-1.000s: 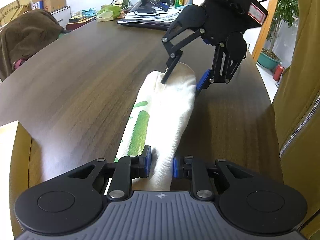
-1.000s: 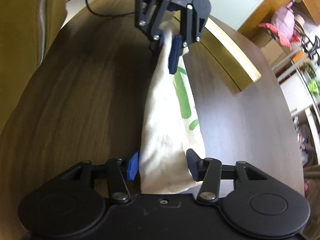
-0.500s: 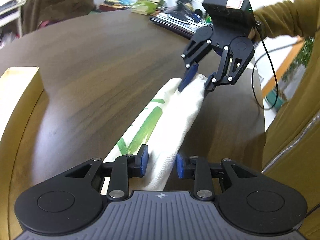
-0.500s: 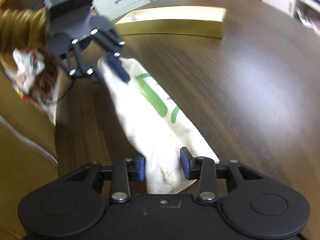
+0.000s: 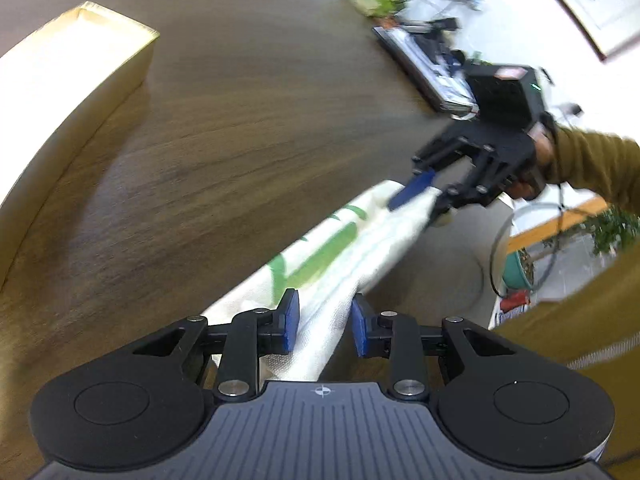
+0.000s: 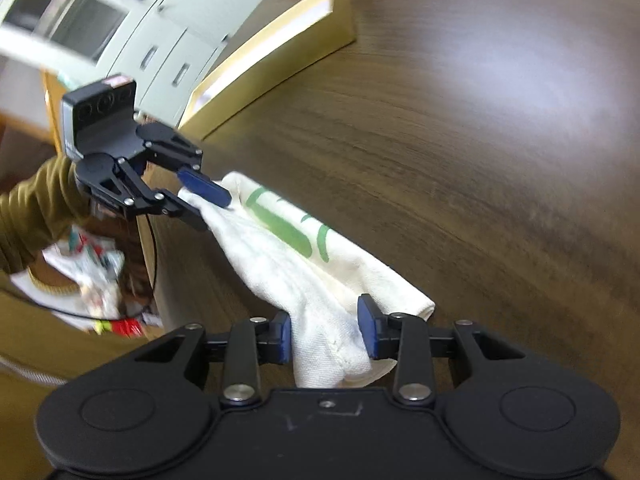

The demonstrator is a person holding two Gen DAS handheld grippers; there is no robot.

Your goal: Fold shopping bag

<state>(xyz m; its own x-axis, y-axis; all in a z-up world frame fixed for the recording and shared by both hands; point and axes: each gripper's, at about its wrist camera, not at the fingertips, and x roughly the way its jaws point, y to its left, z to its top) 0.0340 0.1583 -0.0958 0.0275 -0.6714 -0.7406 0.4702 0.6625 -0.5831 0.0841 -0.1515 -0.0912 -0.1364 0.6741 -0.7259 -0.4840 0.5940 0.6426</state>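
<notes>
A cream cloth shopping bag (image 5: 340, 248) with green print is gathered into a long strip over the dark wooden table (image 5: 240, 140). My left gripper (image 5: 322, 324) is shut on the strip's near end, with cloth bunched between its blue pads. My right gripper (image 5: 430, 196) pinches the far end, up and to the right. In the right wrist view the bag (image 6: 288, 248) runs from my right gripper (image 6: 326, 334), shut on a wad of cloth, up-left to my left gripper (image 6: 202, 200). Both views are motion-blurred.
A flat gold box (image 5: 60, 80) lies on the table's far left, also visible as the gold box (image 6: 272, 52) in the right wrist view. A laptop and papers (image 5: 432, 68) lie at the far edge. An olive sleeve (image 5: 592, 160) sits beside the bag. Grey cabinets (image 6: 160, 20) stand beyond the table.
Both grippers have swung round with the bag held between them, so the strip now lies at a new angle. The right gripper's jaws narrowed from a wide gap onto the cloth.
</notes>
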